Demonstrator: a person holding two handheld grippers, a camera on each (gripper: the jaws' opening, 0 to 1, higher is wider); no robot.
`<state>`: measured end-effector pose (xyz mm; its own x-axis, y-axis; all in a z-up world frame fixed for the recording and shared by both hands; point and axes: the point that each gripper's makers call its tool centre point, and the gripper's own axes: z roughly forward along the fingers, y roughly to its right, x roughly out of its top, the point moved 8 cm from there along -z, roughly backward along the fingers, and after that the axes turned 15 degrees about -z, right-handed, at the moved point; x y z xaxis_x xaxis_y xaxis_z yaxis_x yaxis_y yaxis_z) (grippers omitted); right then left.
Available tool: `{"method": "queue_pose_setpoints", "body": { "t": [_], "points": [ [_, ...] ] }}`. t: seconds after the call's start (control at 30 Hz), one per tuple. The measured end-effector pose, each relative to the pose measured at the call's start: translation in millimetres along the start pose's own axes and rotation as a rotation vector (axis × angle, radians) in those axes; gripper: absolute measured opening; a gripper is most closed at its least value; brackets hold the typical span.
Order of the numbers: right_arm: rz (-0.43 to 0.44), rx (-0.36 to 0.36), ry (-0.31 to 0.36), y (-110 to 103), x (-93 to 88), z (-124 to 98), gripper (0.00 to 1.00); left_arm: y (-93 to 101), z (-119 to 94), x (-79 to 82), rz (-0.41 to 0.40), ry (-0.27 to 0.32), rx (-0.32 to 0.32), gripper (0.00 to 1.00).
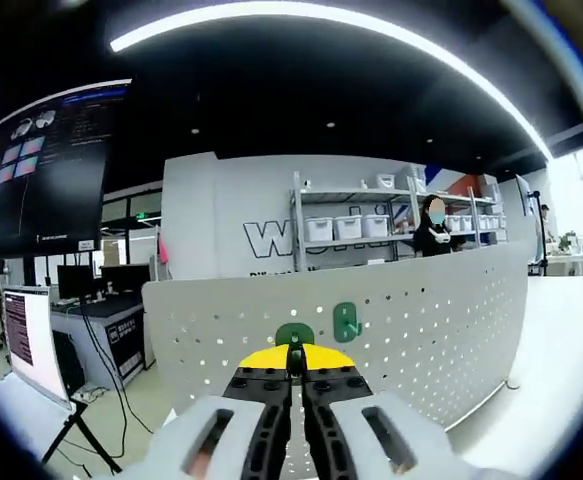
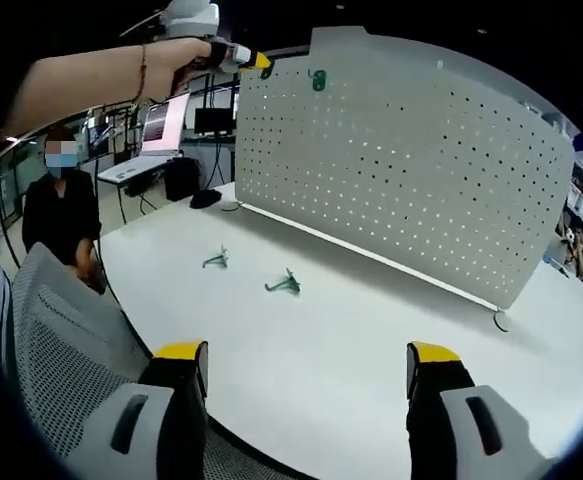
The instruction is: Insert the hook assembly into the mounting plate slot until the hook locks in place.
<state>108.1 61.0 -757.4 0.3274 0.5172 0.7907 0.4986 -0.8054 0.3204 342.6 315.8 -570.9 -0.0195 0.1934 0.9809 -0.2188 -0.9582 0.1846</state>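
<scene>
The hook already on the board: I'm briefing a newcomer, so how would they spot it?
Find the white perforated board standing upright on the white table. Near its top edge sits one small green hook. Unlike the two green hooks lying flat on the table, it is mounted on the board.

Each hand-held gripper (image 2: 306, 375) has 2 black, yellow-tipped jaws on grey slotted housings; the wrist wears a thin bracelet (image 2: 143, 70).
</scene>
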Motion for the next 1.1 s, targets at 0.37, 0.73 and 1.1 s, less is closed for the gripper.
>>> {"method": "queue_pose_setpoints", "body": {
  "t": [0.37, 0.73, 1.1],
  "points": [
    [-0.001, 0.013, -0.005, -1.8, -0.9, 2.2, 0.77, -5.1, 30.6, -7.9, -0.019, 0.079, 0.023, 0.01],
    [0.016, -0.012, 0.009, 2.8, -0.2, 2.1, 0.73, 5.1, 40.3, -11.1, -0.004, 0.105, 0.021, 0.01],
    [0.018, -0.005, 0.016, 0.9, 0.7, 1.8, 0.72, 10.7, 42.3, -4.7, -0.003, 0.164, 0.015, 0.01]
  ]
}}
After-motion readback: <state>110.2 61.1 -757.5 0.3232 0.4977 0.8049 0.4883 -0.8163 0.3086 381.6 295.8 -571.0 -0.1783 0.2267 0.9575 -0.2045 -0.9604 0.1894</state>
